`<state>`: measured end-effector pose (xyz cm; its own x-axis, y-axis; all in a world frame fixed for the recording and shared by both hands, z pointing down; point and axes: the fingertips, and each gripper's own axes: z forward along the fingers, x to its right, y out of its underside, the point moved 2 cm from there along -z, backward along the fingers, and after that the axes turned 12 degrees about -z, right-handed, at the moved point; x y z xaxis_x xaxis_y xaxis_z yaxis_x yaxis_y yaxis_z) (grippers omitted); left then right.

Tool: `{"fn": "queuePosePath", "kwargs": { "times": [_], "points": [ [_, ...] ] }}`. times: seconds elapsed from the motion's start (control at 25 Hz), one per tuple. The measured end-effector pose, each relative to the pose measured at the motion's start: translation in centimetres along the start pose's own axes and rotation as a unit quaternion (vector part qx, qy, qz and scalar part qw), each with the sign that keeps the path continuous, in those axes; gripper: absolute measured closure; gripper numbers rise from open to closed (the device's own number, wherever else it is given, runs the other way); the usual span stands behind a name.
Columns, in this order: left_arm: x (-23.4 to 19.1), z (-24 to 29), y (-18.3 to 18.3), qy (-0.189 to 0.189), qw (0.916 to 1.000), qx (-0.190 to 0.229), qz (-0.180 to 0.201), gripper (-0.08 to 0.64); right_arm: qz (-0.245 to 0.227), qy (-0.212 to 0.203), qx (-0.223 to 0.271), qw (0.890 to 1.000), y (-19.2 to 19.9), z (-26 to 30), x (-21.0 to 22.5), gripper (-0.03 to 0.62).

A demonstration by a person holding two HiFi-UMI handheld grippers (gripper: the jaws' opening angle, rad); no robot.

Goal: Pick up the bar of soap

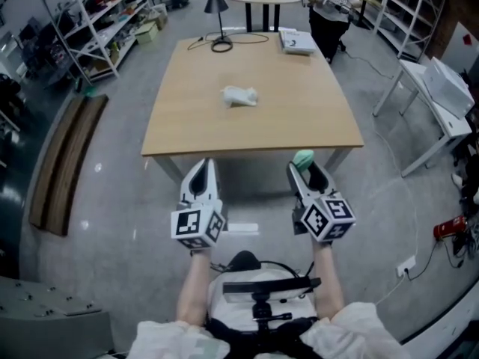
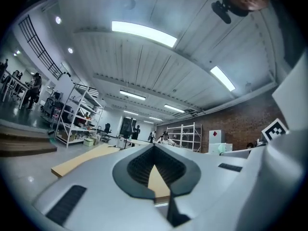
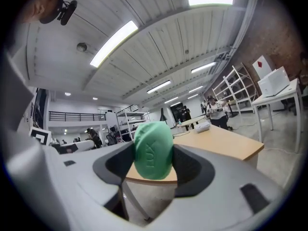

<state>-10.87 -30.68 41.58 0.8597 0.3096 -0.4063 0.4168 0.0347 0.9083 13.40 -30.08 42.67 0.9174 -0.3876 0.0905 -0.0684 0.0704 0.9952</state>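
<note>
Right tongs (image 1: 308,174) clamped the soap (image 3: 153,150) clear of the worktop (image 1: 299,126), likely finishing the pickup; left tongs (image 1: 202,178) sat together, empty.

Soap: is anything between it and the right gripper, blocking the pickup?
Nothing visible does. The green soap is clamped between the jaws of the right gripper, held up near the front edge of the table. The left gripper is shut and empty.
</note>
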Motion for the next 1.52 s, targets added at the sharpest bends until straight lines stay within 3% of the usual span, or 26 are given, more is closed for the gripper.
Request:
{"fn": "queuePosePath", "kwargs": {
  "times": [0.2,0.4,0.56,0.96,1.16,1.52],
  "points": [
    [0.1,-4.6,-2.0,-0.004,0.9999,0.014,0.006,0.560,0.001,-0.009,0.005,1.000,-1.0,-2.7,-3.3,0.333],
    [0.0,-13.3,-2.6,-0.013,0.9997,0.018,0.003,0.560,-0.007,-0.022,0.002,1.000,-1.5,-7.7,-9.3,0.333],
    [0.4,-21.3,-2.7,-0.021,0.9996,0.015,-0.006,0.560,-0.027,-0.029,0.008,0.999,-0.8,-14.1,-14.8,0.333],
    [6.6,-40.3,-2.6,0.005,1.0000,0.000,-0.008,0.560,-0.051,-0.021,0.012,0.998,-0.4,-34.1,-24.7,0.333],
    [8.9,-43.7,-2.7,0.024,0.9997,-0.001,-0.003,0.560,-0.061,-0.014,0.032,0.998,-1.4,-39.2,-26.4,0.333],
    [12.0,-46.6,-2.5,0.026,0.9996,0.005,-0.014,0.560,-0.048,0.012,0.024,0.998,-1.0,-45.9,-24.3,0.333]
  ]
}}
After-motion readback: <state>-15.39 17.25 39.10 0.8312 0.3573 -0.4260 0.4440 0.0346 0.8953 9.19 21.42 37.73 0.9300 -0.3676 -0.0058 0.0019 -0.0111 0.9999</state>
